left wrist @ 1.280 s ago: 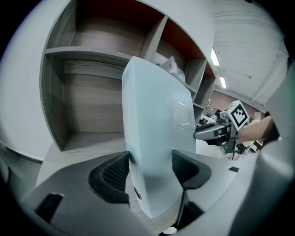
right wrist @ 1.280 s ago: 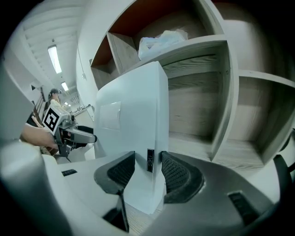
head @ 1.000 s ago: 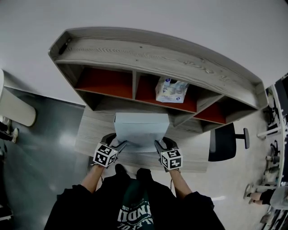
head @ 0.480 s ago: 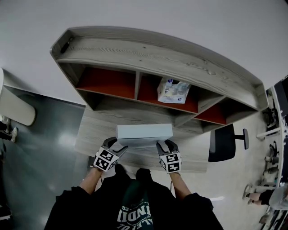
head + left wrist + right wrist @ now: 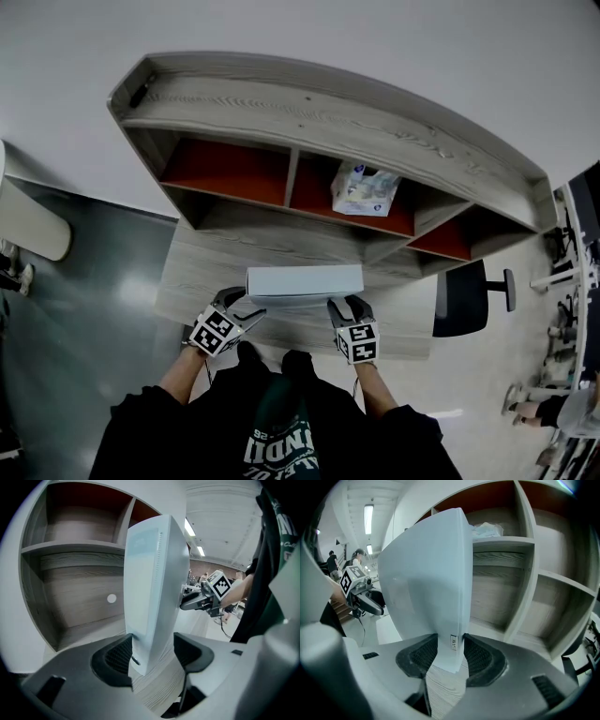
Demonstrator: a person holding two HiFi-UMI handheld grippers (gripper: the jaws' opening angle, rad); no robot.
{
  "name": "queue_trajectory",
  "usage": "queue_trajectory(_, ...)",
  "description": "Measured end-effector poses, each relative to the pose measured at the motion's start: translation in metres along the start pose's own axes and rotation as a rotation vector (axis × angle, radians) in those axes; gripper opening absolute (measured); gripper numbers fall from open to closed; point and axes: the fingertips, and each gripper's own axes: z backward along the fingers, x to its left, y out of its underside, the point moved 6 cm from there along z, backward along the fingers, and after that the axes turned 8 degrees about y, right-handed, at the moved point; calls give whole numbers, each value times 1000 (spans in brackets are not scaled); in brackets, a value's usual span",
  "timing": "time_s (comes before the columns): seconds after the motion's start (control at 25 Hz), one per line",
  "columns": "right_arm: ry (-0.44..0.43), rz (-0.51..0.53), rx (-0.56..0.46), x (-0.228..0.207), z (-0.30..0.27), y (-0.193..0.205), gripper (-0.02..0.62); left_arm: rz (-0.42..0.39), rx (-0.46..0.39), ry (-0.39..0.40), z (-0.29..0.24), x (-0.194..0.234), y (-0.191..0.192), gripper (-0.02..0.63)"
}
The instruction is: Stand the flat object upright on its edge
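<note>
The flat white box (image 5: 305,280) stands upright on its long edge on the wooden desk (image 5: 197,272), and only its narrow top face shows in the head view. My left gripper (image 5: 246,305) grips its left end and my right gripper (image 5: 339,305) its right end. In the left gripper view the box (image 5: 150,588) rises between the pads (image 5: 117,654) of the left gripper (image 5: 152,651), whose jaws are opening slightly while both pads still touch it. In the right gripper view the right gripper (image 5: 451,651) presses both pads on the box (image 5: 426,573).
A wooden shelf unit (image 5: 309,103) with red-backed compartments stands at the back of the desk. A white and blue packet (image 5: 364,187) lies in its middle compartment. A dark office chair (image 5: 469,295) stands to the right. People are far off in the room (image 5: 344,559).
The box has swung from tilted, with its broad face toward me, to upright on its edge. Both grippers have stayed on its ends and turned with it.
</note>
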Motion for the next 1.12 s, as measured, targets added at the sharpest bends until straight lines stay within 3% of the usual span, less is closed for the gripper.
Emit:
queue_trajectory(0.32, 8, -8, 21, 2, 1, 1, 189, -75, 63, 82, 8, 13, 2, 328)
queue_trajectory(0.44, 13, -13, 27, 2, 2, 1, 189, -88, 52, 127, 9, 16, -7, 344)
queue_trajectory(0.72, 29, -18, 39, 4, 4, 1, 187, -296, 116, 213, 6, 24, -17, 359)
queue_trajectory(1.12, 52, -24, 62, 7, 5, 1, 186, -408, 125, 393, -6, 19, -43, 333)
